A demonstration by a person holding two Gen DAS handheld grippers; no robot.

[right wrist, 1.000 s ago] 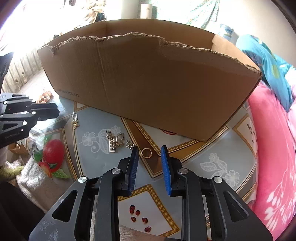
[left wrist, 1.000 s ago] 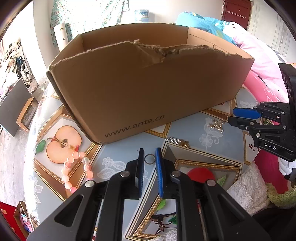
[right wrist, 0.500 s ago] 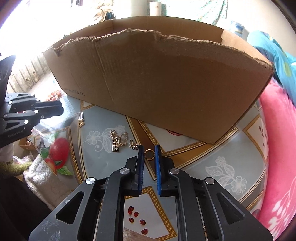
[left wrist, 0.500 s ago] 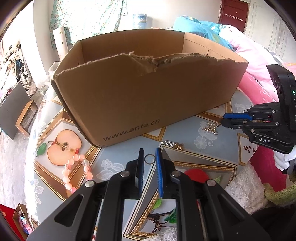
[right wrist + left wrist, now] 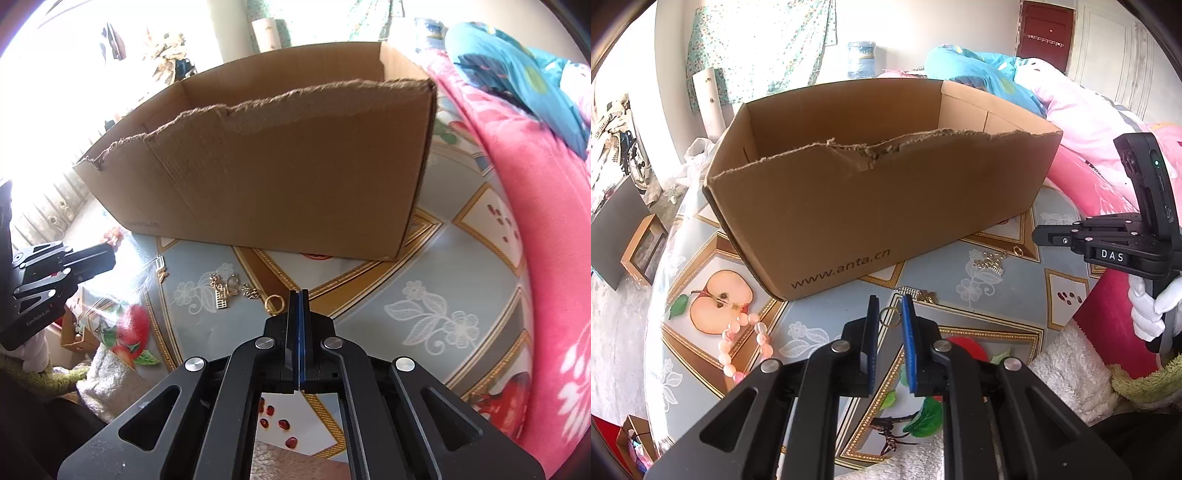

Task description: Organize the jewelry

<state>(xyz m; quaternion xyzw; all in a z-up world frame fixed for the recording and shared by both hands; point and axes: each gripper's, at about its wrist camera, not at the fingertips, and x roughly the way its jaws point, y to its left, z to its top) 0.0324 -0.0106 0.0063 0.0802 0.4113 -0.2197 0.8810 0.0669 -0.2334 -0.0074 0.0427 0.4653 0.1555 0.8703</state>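
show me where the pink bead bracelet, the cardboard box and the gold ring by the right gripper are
pink bead bracelet (image 5: pixel 743 343): left wrist view, on a middle bead.
cardboard box (image 5: pixel 886 206): left wrist view, on its front wall.
gold ring (image 5: pixel 273 304): right wrist view, on its band.

The bench (image 5: pixel 1004 295) cover is pale blue-grey with white flower outlines, gold-framed panels and printed red fruit. The cardboard box (image 5: pixel 871 206) is plain brown with dark lettering. A bead bracelet (image 5: pixel 742 343) is pink and milky white. The small ring (image 5: pixel 273 304) is gold. Both tongs (image 5: pixel 298 295) are black with blue pads
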